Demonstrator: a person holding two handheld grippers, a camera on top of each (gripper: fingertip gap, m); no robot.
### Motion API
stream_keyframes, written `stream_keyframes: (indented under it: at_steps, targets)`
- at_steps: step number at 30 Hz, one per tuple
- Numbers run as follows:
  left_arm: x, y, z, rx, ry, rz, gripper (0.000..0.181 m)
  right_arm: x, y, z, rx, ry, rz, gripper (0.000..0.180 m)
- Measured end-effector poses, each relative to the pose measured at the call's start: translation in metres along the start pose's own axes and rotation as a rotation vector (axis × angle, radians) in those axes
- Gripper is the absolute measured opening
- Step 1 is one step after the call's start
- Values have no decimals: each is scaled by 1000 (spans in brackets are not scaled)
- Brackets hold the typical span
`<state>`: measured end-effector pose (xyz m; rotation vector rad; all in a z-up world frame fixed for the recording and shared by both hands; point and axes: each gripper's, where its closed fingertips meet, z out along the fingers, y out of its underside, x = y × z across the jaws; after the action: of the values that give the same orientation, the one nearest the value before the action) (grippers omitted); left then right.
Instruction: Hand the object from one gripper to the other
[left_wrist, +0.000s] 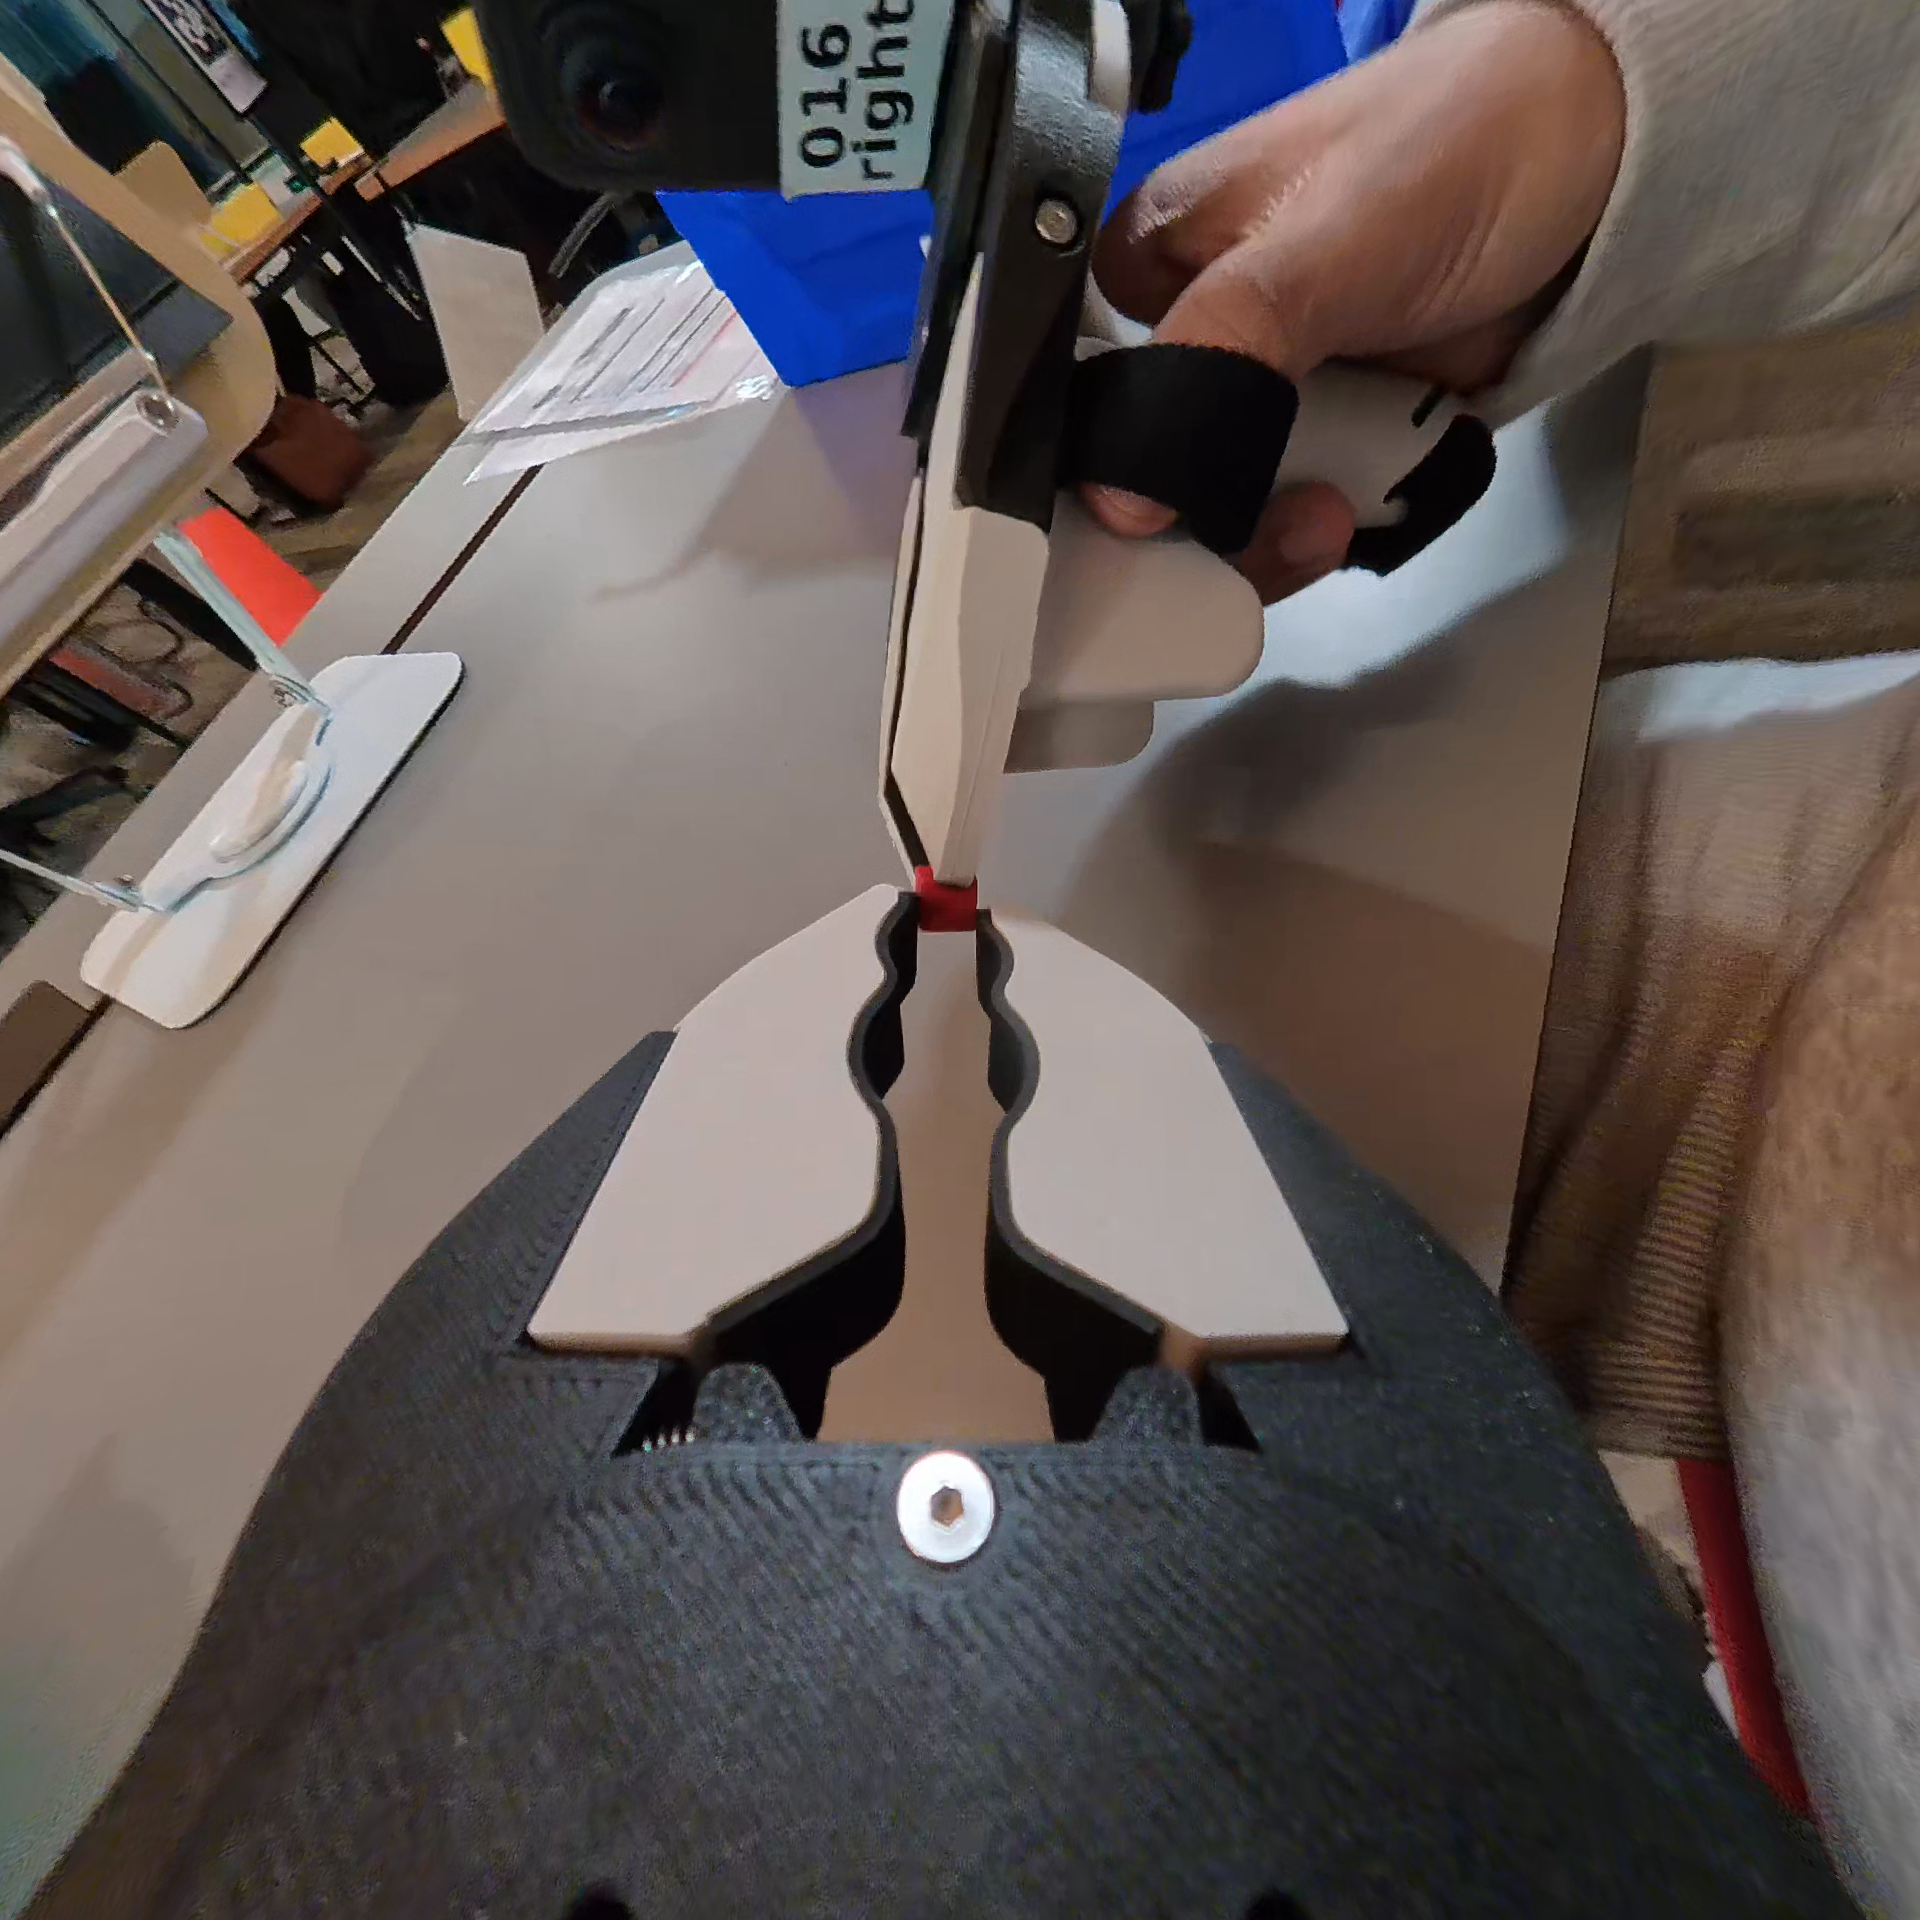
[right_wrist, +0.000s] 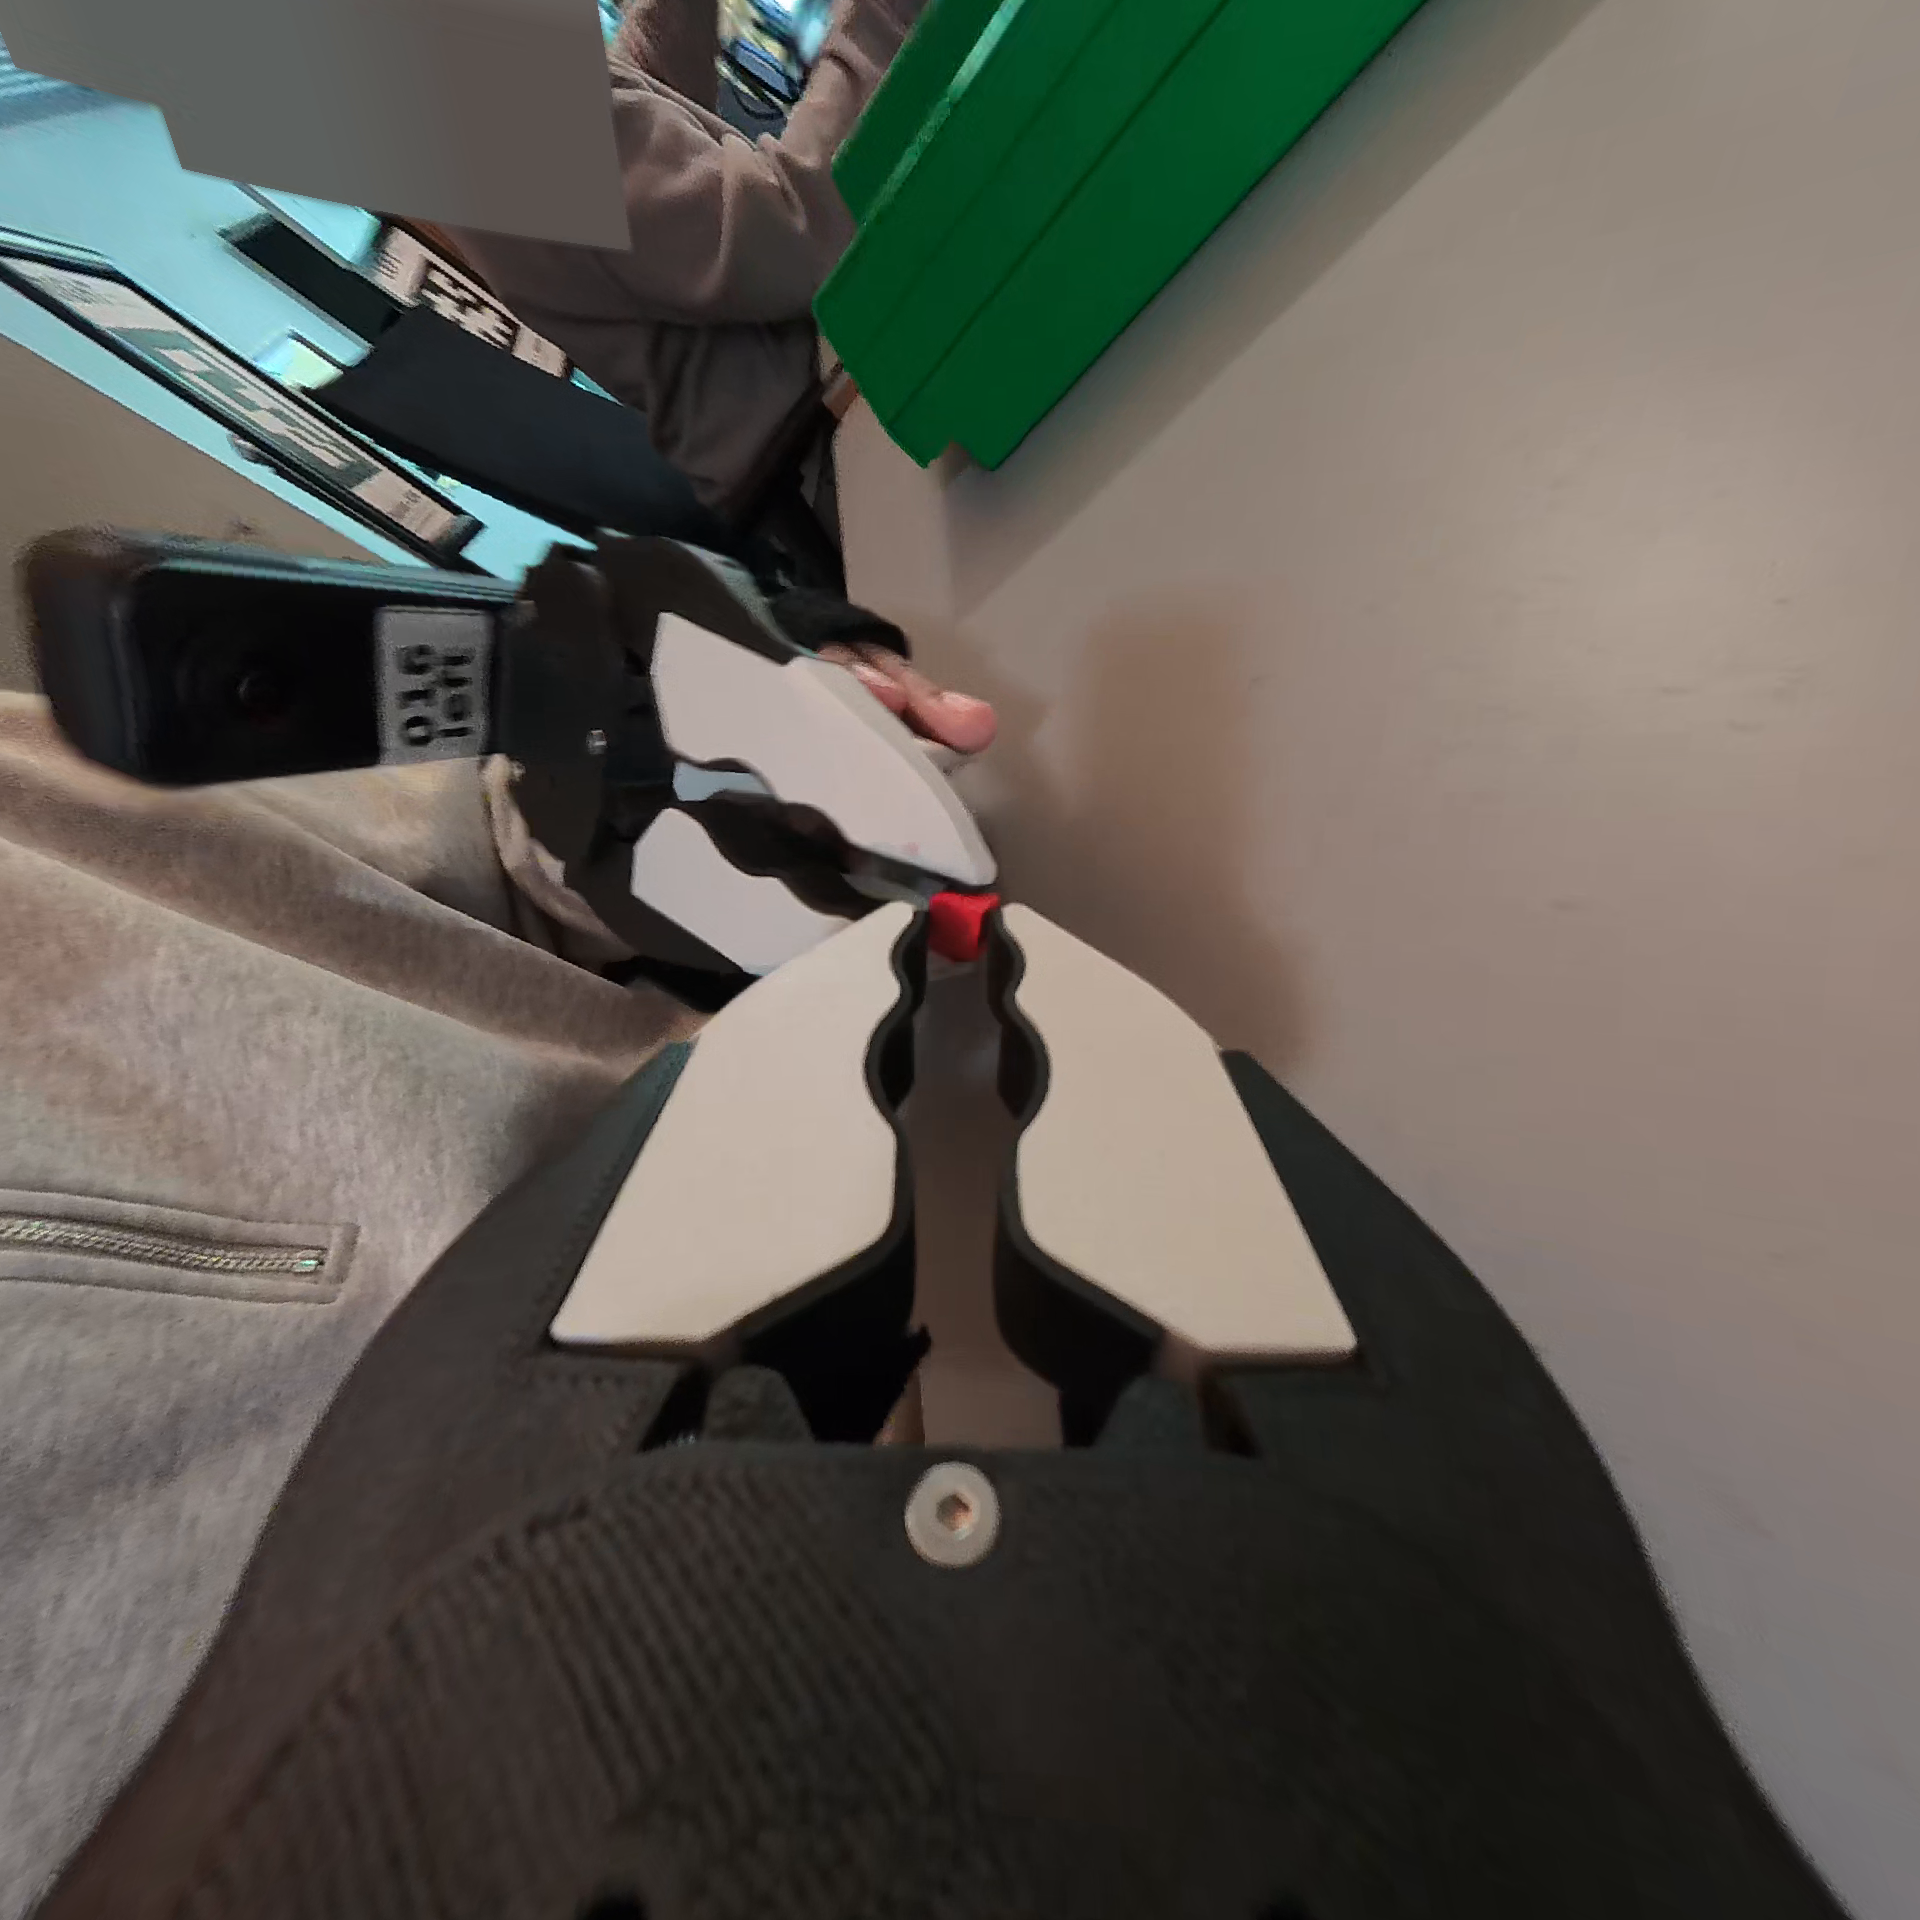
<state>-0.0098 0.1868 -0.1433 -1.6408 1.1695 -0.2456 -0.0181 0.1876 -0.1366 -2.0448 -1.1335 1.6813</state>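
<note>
A small red block (left_wrist: 945, 912) is held between both grippers above the grey table (left_wrist: 623, 831). In the left wrist view my left gripper (left_wrist: 943, 916) is shut on the block at its fingertips. The right gripper (left_wrist: 940, 871) comes down from above, held by a hand (left_wrist: 1330, 260), and its tips pinch the top of the same block. In the right wrist view my right gripper (right_wrist: 956, 923) is shut on the red block (right_wrist: 961, 927). The left gripper (right_wrist: 930, 883) reaches in from the left with its tips closed on the block.
A blue bin (left_wrist: 831, 281) and a sleeved paper sheet (left_wrist: 623, 364) lie at the table's far end. A white stand base (left_wrist: 281, 821) sits at the left edge. A green bin (right_wrist: 1091, 208) rests on the table (right_wrist: 1455, 727). A person's beige sweater (right_wrist: 208, 1039) is close by. My two grippers' fingertips are within a few centimetres of each other.
</note>
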Motion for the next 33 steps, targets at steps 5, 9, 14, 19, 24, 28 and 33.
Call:
stream_keyframes:
  at_steps: [5, 9, 14, 19, 24, 28, 33]
  targets:
    - [-5, -7, -4, 119, 114, -278, 27, -16, -16, -12, 98, -132, -47, 11]
    - [-1, -31, -20, 346, 425, -667, 25, -27, -26, -21, 183, -188, -190, 11]
    - [-16, -43, -36, 533, 663, -1019, 20, -43, -28, -22, 234, -156, -509, 11]
    - [-4, -50, -39, 559, 943, -1272, 23, -51, -18, -15, 203, -41, -881, 11]
    - [5, -52, -39, 515, 1002, -1280, 16, -56, -12, -14, 203, -40, -1023, 11]
    - [6, -51, -39, 509, 1009, -1282, 11, -60, -7, -13, 196, -57, -1100, 11]
    - [9, -51, -39, 496, 1044, -1294, 11, -61, -3, -11, 175, -61, -1129, 11]
